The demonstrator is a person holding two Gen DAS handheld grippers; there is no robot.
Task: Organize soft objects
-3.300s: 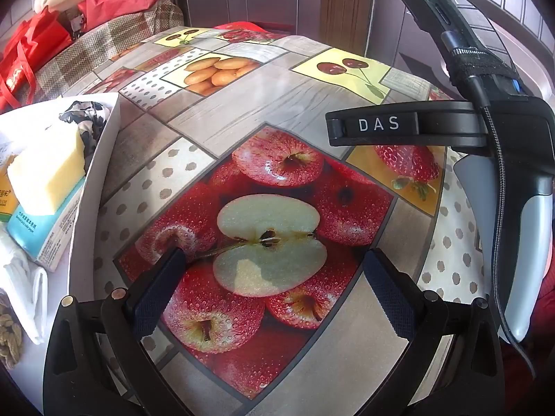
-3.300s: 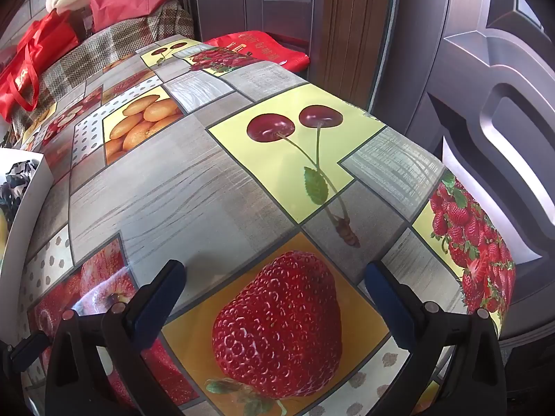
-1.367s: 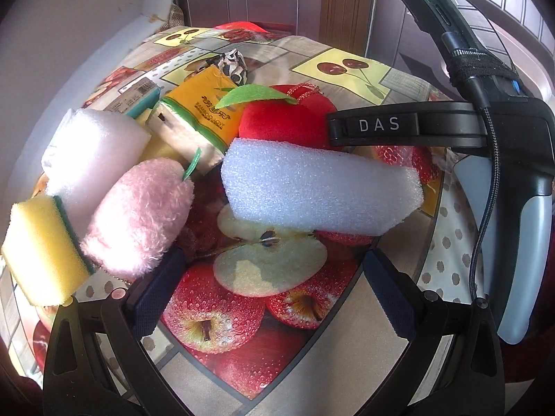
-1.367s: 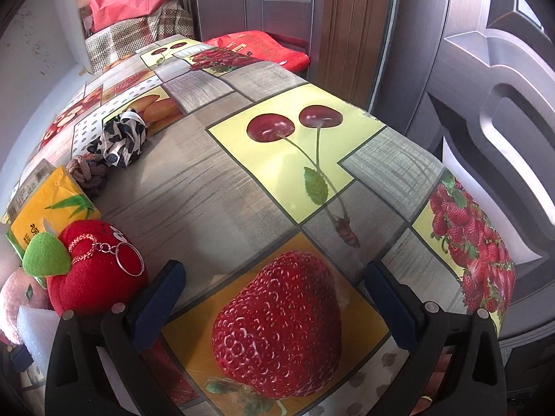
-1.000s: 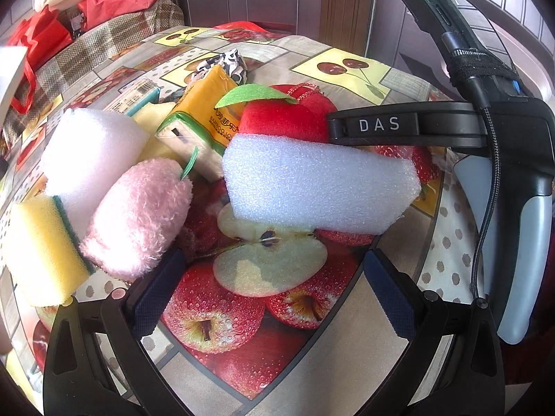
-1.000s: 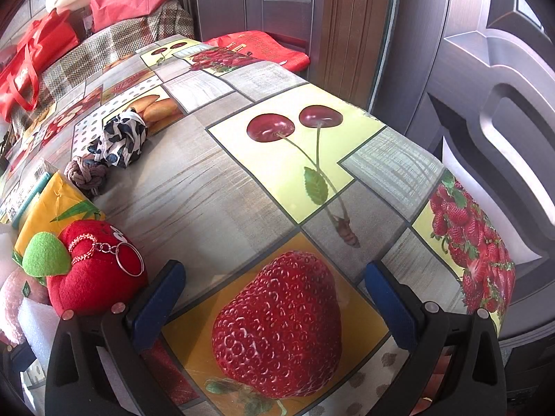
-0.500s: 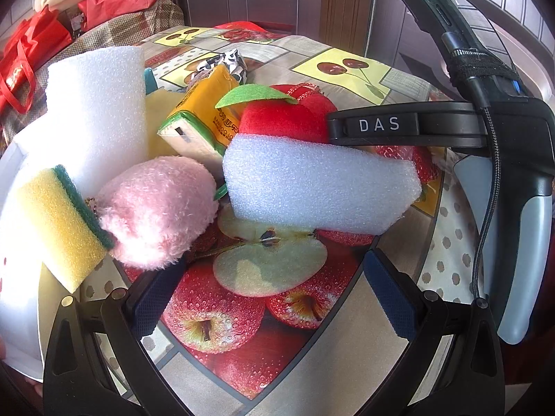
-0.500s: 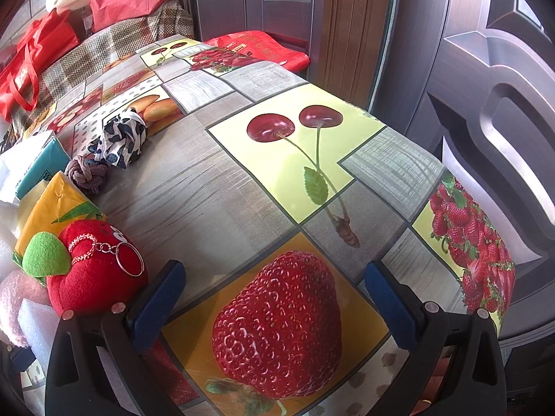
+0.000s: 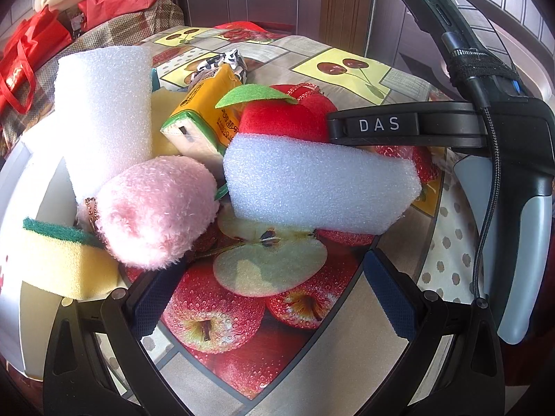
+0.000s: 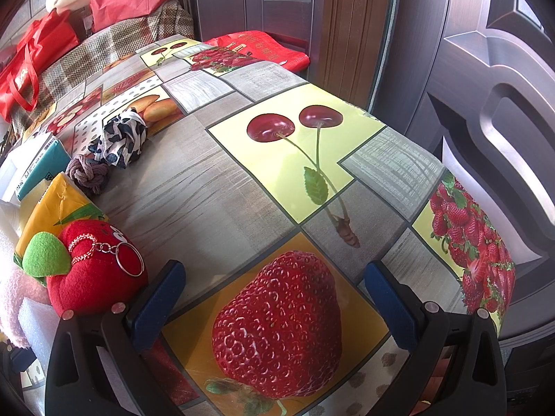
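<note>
A heap of soft things lies on the fruit-print table just ahead of my open, empty left gripper (image 9: 274, 287): a white foam block (image 9: 319, 187), a pink plush (image 9: 156, 208), a yellow-green sponge (image 9: 62, 260), an upright white foam piece (image 9: 104, 111), an orange tissue pack (image 9: 208, 118) and a red plush apple (image 9: 281, 118). My right gripper (image 10: 274, 298) is open and empty over a printed strawberry. The red plush apple (image 10: 93, 274) sits at its left. A knotted rope ball (image 10: 86, 173) and a black-and-white cloth (image 10: 119, 138) lie farther back.
A white box (image 9: 20, 228) stands at the left edge of the left wrist view. The right gripper's handle (image 9: 503, 138) crosses that view's right side. A teal pack (image 10: 38, 166), red bags (image 10: 31, 69) and dark doors (image 10: 468, 69) surround the table.
The soft things were tipped out of the white box onto the table. Since then the upright foam, sponge and pink plush have shifted right as the box came back at left. Both grippers stayed still.
</note>
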